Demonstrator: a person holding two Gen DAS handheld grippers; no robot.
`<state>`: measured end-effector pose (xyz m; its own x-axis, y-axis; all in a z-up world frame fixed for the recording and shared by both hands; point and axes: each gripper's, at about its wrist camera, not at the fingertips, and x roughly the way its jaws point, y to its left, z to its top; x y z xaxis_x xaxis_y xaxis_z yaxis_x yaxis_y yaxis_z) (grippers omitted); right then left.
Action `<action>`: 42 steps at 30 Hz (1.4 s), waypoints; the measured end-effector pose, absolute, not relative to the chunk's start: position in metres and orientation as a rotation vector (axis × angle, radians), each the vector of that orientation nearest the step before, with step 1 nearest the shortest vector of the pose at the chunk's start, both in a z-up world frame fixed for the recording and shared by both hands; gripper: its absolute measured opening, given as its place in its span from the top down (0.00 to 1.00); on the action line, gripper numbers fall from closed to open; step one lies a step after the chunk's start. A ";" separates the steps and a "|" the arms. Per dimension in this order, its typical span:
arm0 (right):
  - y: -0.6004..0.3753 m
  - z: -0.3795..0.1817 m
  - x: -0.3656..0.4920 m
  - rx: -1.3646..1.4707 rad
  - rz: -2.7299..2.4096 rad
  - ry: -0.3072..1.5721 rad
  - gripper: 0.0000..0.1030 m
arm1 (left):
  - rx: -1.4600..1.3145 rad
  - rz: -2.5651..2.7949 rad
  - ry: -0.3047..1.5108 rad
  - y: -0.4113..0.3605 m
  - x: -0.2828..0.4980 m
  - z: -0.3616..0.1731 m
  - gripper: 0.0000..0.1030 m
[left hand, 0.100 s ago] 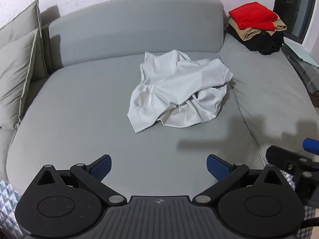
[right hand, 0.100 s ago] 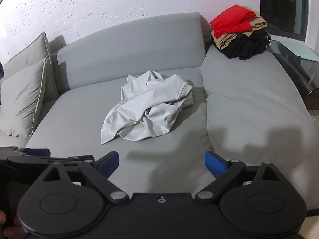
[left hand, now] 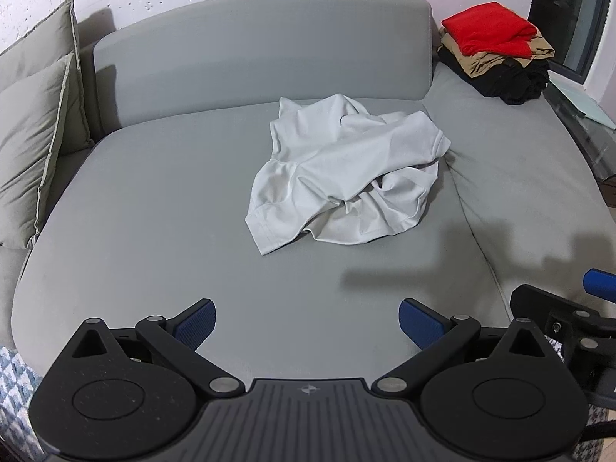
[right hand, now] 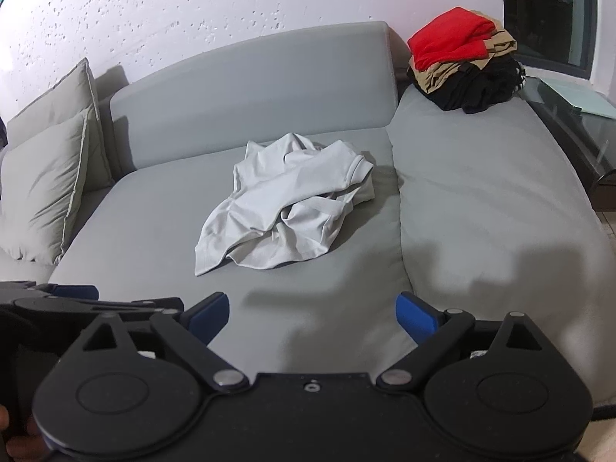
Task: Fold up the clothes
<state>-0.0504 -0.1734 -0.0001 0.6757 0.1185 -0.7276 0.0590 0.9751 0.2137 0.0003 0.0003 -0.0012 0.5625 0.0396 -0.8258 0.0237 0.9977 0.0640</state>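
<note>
A crumpled pale grey T-shirt (left hand: 346, 177) (right hand: 285, 204) lies bunched in the middle of the grey sofa seat (left hand: 154, 211) (right hand: 146, 231). My left gripper (left hand: 307, 321) hovers over the seat's front edge, well short of the shirt, open with nothing between its blue pads. My right gripper (right hand: 312, 313) stands likewise near the front edge, open and empty. Each gripper shows at the edge of the other's view: the right gripper (left hand: 577, 308) at the left view's right edge, the left gripper (right hand: 77, 300) at the right view's left edge.
A stack of folded clothes (left hand: 496, 50) (right hand: 462, 61), red on top, then tan and black, sits at the seat's back right corner. Two grey cushions (left hand: 34, 134) (right hand: 46, 181) lean at the left end. A dark glass side table (left hand: 585, 115) (right hand: 569, 115) stands to the right.
</note>
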 end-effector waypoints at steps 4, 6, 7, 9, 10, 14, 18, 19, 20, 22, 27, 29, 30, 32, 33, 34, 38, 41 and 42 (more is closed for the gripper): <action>-0.172 0.000 -0.048 0.227 0.027 0.836 0.06 | 0.071 0.007 0.979 0.001 0.001 -0.003 0.01; -0.172 0.001 -0.047 0.226 0.023 0.839 0.05 | 0.071 0.006 0.982 0.001 0.001 -0.003 0.01; -0.171 0.001 -0.046 0.226 0.021 0.840 0.05 | 0.071 0.005 0.983 0.001 0.001 -0.004 0.01; -0.169 -0.002 -0.049 0.227 0.017 0.837 0.05 | 0.071 0.004 0.986 0.001 0.001 -0.004 0.01; -0.169 -0.002 -0.049 0.229 0.016 0.835 0.05 | 0.071 0.003 0.987 0.001 0.001 -0.005 0.01; -0.168 -0.002 -0.046 0.223 0.022 0.836 0.04 | 0.070 0.002 0.993 0.001 0.001 -0.005 0.01; -0.165 -0.002 -0.047 0.219 0.024 0.840 0.03 | 0.068 0.005 0.996 0.000 0.002 -0.004 0.01; -0.165 -0.002 -0.047 0.219 0.025 0.839 0.03 | 0.068 0.004 0.996 0.001 0.002 -0.005 0.01; -0.165 -0.002 -0.047 0.218 0.024 0.839 0.03 | 0.069 0.004 0.995 0.001 0.002 -0.004 0.01; -0.165 -0.001 -0.047 0.219 0.023 0.839 0.03 | 0.070 0.003 0.996 0.001 0.002 -0.004 0.01; -0.165 -0.001 -0.047 0.220 0.022 0.842 0.03 | 0.069 -0.003 0.999 0.002 0.001 -0.005 0.01; -0.164 -0.001 -0.048 0.219 0.023 0.844 0.03 | 0.070 -0.004 1.000 0.002 0.001 -0.005 0.01; -0.164 -0.001 -0.048 0.218 0.023 0.844 0.03 | 0.070 -0.004 1.000 0.002 0.001 -0.005 0.01; -0.163 -0.001 -0.048 0.215 0.024 0.845 0.03 | 0.070 -0.002 1.000 0.003 0.001 -0.005 0.01; -0.163 -0.001 -0.048 0.215 0.025 0.846 0.03 | 0.069 -0.001 1.000 0.003 0.001 -0.005 0.01; -0.163 -0.001 -0.048 0.215 0.025 0.847 0.03 | 0.068 0.000 1.000 0.003 0.001 -0.005 0.01; -0.165 0.000 -0.047 0.217 0.028 0.850 0.02 | 0.070 0.003 1.000 0.003 0.001 -0.005 0.01; -0.166 0.001 -0.047 0.219 0.028 0.852 0.02 | 0.072 0.003 1.001 0.002 0.001 -0.006 0.01; -0.166 0.001 -0.047 0.220 0.027 0.852 0.02 | 0.073 0.003 1.002 0.002 0.001 -0.006 0.01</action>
